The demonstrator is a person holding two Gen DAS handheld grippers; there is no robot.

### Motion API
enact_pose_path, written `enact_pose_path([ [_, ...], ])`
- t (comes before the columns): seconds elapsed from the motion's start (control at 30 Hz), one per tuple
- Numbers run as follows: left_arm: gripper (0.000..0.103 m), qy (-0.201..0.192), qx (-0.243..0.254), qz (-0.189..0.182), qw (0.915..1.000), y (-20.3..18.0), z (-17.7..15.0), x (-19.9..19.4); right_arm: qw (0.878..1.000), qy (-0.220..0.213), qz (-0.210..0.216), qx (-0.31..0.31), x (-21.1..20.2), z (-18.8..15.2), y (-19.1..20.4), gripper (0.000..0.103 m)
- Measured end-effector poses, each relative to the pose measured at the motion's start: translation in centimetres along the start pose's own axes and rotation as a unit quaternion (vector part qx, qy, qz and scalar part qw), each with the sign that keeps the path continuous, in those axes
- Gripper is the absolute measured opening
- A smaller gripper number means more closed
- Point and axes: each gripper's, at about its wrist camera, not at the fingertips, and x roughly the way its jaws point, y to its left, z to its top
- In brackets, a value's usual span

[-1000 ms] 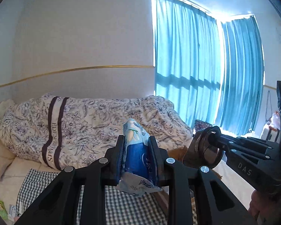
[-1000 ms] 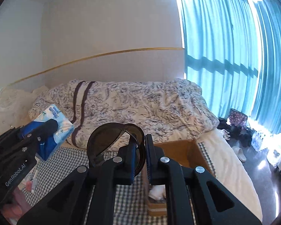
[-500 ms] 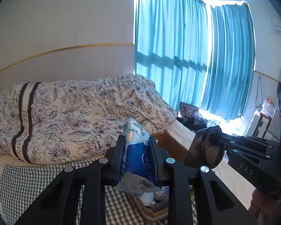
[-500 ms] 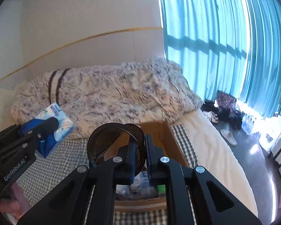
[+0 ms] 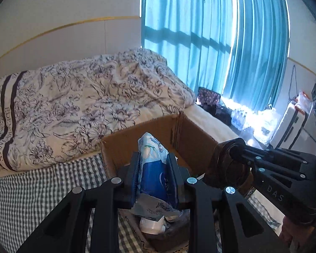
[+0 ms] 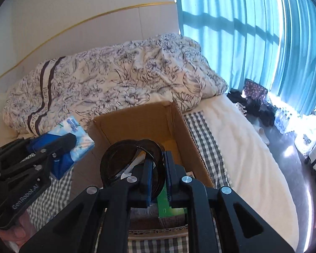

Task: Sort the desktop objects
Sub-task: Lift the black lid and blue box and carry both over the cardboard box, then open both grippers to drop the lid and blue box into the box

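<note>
Tissue pack [image 5: 152, 166], blue and white, is sitting pinched upright between the fingers of my left tool [image 5: 153, 177], which I am holding closed on it above the open cardboard box [image 5: 191, 135] on the bed. Sunglasses [image 6: 132, 162] with dark lenses are hanging clamped in my right tool [image 6: 158, 175], its fingers closed tight on them over the same box, where a green carton [image 6: 170, 208] and a white bottle [image 5: 151, 225] are lying inside. I am seeing the box resting on a grey checked cloth [image 5: 31, 191] beside the flowered duvet [image 6: 120, 80].
</note>
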Motion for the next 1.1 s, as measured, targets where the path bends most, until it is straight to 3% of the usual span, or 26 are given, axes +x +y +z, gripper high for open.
enact_pose_path([
  [0.33, 0.029, 0.043, -0.006, -0.001, 0.9991, -0.4, -1.5, 3.9, 1.000, 0.019, -0.001, 0.001, 2.5, -0.9, -0.5, 0.012],
  [0.37, 0.033, 0.046, -0.007, 0.001, 0.9989, -0.4, -1.6, 4.1, 1.000, 0.020, -0.001, 0.006, 2.6, -1.0, -0.6, 0.020],
  [0.4, 0.039, 0.050, -0.008, 0.002, 0.9987, -0.4, -1.7, 4.3, 1.000, 0.021, -0.002, 0.011, 2.7, -1.0, -0.8, 0.040],
  [0.47, 0.054, 0.055, -0.012, 0.004, 0.9984, -0.2, -1.8, 4.4, 1.000, 0.014, -0.002, 0.014, 2.5, -1.1, -0.9, 0.065],
  [0.6, 0.060, 0.055, -0.021, 0.008, 0.9983, 0.1, -1.5, 4.0, 1.000, 0.009, 0.000, 0.012, 1.9, -1.1, -0.5, 0.066],
  [0.87, 0.060, 0.033, -0.024, 0.010, 0.9991, 0.9, -0.6, 1.1, 1.000, -0.003, -0.002, 0.008, -0.3, -0.4, 0.7, 0.066],
  [1.1, 0.061, 0.000, -0.028, 0.028, 0.9992, 2.9, -0.2, -2.9, 1.000, -0.030, -0.006, -0.007, -4.2, 0.2, 2.2, 0.076],
])
